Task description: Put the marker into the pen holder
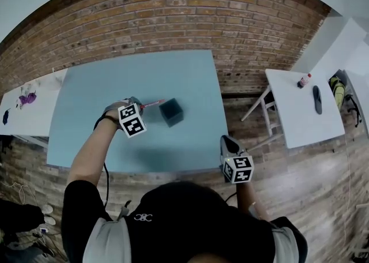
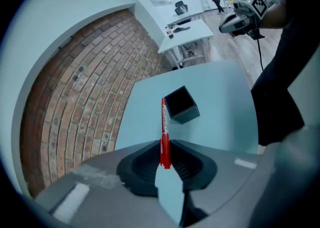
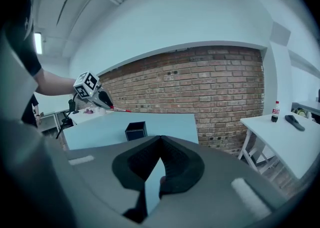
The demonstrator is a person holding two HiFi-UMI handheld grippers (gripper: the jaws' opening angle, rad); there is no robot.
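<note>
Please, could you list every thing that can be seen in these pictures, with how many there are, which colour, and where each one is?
marker: 1, red, between the left gripper's jaws, pointing toward the pen holder
pen holder: 1, dark, square, upright on the blue table
table: 1, light blue, in front of the person
white tables: 2, one at the left, one at the right
bottle: 1, red cap, on the right white table
flat dark object: 1, beside the bottle
purple items: number unclear, on the left white table
brick wall: 1, red-brown, behind the blue table
left gripper: 1, grey, shut on the marker
right gripper: 1, grey, jaws together, empty, by the table's near edge
</note>
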